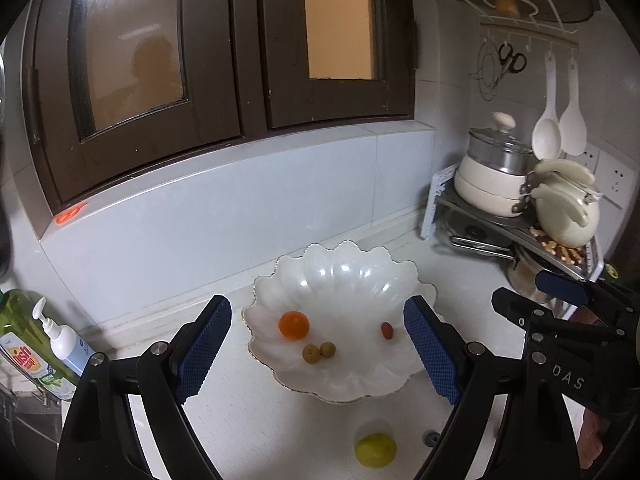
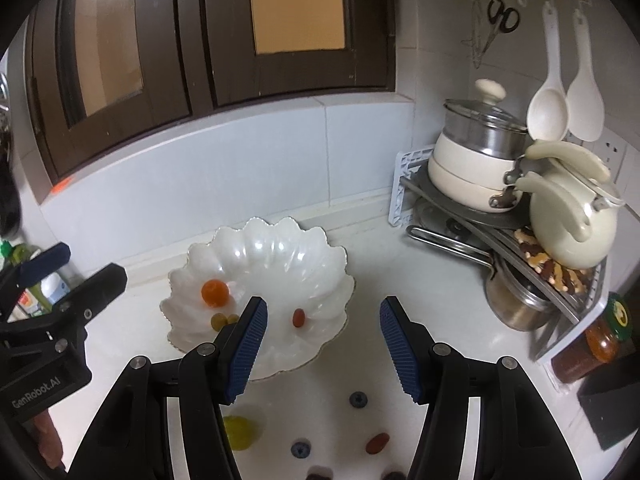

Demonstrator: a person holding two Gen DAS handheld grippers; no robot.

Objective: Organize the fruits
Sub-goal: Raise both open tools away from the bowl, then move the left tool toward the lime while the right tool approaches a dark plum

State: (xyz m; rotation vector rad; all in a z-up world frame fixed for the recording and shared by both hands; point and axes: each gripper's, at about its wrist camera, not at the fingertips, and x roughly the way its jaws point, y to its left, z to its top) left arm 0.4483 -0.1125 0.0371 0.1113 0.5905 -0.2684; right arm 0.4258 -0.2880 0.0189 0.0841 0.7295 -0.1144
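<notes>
1. My right gripper (image 2: 322,344) is spread, its blue pads (image 2: 246,350) apart with nothing between them. It hangs above the bench (image 2: 440,276), pointing down and forward.

2. My left gripper (image 1: 318,354) is spread wider and empty too; in its own view the shell-shaped white bowl (image 1: 340,276) sits framed between its fingers.

3. From the right gripper outward, the loose fruit lies close under it, toward 6 o'clock: a blueberry (image 2: 358,399) just below the gap, a reddish oval fruit (image 2: 377,443) further down, a second blueberry (image 2: 300,449) at about 7 o'clock, and a yellow-green fruit (image 2: 239,433) half hidden behind the left finger.

4. The reddish oval fruit lies with its long axis running from 8 to 2 o'clock, so I judge a pinch across its short side needs the pads turned to match.

5. The bowl (image 2: 256,248) lies at 11 o'clock from the right gripper, already holding an orange fruit (image 2: 215,292), two small greenish ones (image 2: 218,321) and a red oval one (image 2: 298,317).

6. I judge the right gripper nearer to the blueberries and the reddish fruit. The yellow-green fruit (image 1: 376,450) shows at 6 o'clock in the left view, low between the left gripper's fingers, so the left is nearer to that.

7. Either pick calls for pulling back and down first, since all the loose fruit sits on the near side of the fingertips.
</notes>
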